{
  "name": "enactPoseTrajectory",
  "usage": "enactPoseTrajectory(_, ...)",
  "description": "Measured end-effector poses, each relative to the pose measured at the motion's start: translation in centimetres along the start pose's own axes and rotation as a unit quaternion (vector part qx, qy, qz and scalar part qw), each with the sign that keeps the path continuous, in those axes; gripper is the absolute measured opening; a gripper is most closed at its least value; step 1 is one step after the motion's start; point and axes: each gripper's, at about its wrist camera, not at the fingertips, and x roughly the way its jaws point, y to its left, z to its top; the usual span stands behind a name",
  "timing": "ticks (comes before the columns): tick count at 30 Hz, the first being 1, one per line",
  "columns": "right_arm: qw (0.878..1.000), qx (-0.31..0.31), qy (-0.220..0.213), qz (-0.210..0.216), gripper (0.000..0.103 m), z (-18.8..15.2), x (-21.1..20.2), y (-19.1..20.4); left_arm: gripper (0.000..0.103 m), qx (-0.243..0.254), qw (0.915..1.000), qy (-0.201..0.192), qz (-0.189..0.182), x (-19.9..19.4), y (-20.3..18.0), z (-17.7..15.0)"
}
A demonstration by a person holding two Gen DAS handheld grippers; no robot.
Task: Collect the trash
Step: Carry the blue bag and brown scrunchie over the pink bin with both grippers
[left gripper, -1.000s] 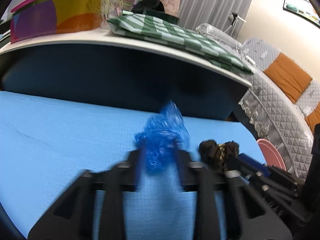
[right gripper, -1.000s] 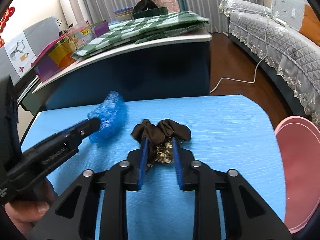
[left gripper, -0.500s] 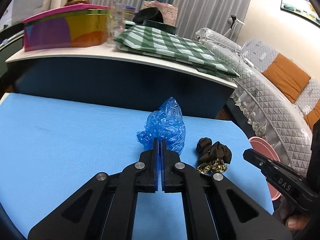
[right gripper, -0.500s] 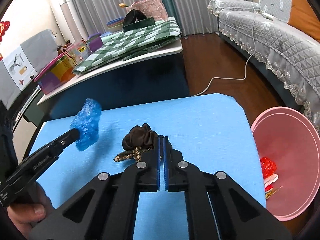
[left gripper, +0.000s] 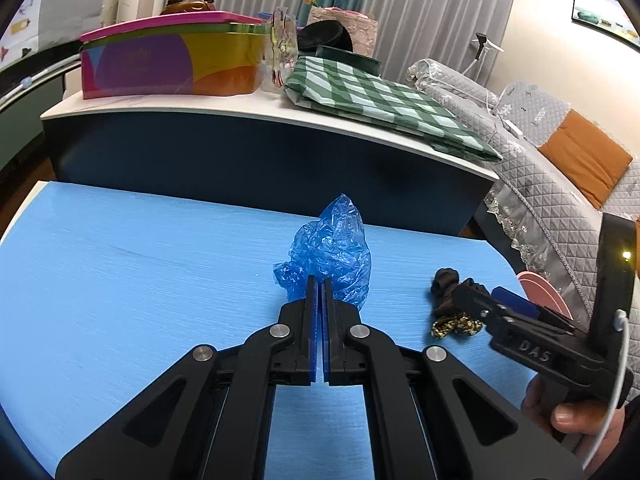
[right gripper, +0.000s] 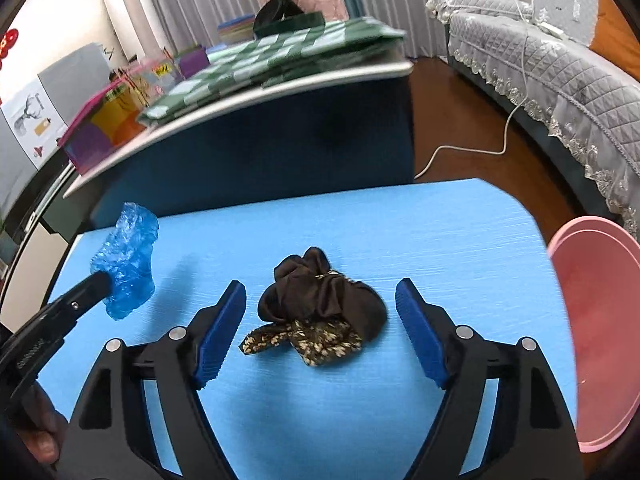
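A crumpled blue plastic bag sticks up from my left gripper, which is shut on its lower edge and holds it just above the blue table. The right wrist view shows the same bag at the left gripper's tip. A dark brown cloth wad with a patterned strip lies on the table between the spread fingers of my right gripper. Its jaws are opening and the pads stand clear of the wad. From the left wrist, the wad sits just ahead of the right gripper.
A pink bin stands off the table's right edge. Behind the table is a dark desk carrying a green checked cloth and a colourful box. A grey sofa and a white cable are at the right.
My left jaws closed on the blue bag and raised it slightly. My right jaws went fully shut beside the dark wad, then sprang wide open on either side of it.
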Motion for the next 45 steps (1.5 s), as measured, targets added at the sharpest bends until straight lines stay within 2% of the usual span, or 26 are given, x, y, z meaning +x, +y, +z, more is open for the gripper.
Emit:
enactPoseTrajectory(1, 1.000, -0.002, 0.003, -0.001, 0.076, 0.0, 0.2, 0.1, 0.001, 0.000, 1.0000, 0.001, 0.001, 0.1, 0.1, 0.0)
enactPoseTrajectory(2, 1.000, -0.006, 0.006, -0.001, 0.068, -0.1, 0.5, 0.2, 0.001, 0.000, 1.0000, 0.002, 0.002, 0.2, 0.1, 0.0)
enactPoseTrajectory(3, 1.000, -0.009, 0.008, -0.005, 0.054, -0.1, 0.7, 0.2, 0.001, 0.000, 1.0000, 0.003, 0.002, 0.2, 0.2, -0.1)
enactPoseTrajectory(4, 1.000, -0.009, 0.009, -0.006, 0.048, -0.2, 0.7, 0.2, 0.001, 0.001, 1.0000, 0.004, 0.002, 0.3, 0.2, 0.0)
enactPoseTrajectory(6, 1.000, -0.005, 0.010, 0.002, 0.041, -0.2, 0.7, -0.1, 0.001, 0.000, 1.0000, 0.004, 0.002, 0.3, 0.0, 0.0)
enactPoseTrajectory(8, 1.000, -0.007, 0.004, -0.001, 0.039, -0.1, 0.1, -0.2, 0.001, 0.001, 1.0000, 0.003, 0.001, 0.3, 0.0, 0.0)
enactPoseTrajectory(20, 0.999, -0.020, -0.048, 0.000, 0.038, 0.6, -7.3, -0.5, 0.001, 0.018, 0.9995, -0.023, -0.009, -4.1, -2.3, 0.3)
enactPoseTrajectory(34, 0.994, -0.028, -0.104, -0.017, 0.038, -0.8, -16.8, -1.7, 0.001, 0.039, 0.9977, -0.052, -0.022, -10.3, -4.5, -1.1)
enactPoseTrajectory(45, 0.990, -0.025, -0.138, -0.033, 0.038, -2.1, -22.1, -3.7, 0.001, 0.055, 0.9965, -0.055, -0.028, -11.7, -6.0, -2.0)
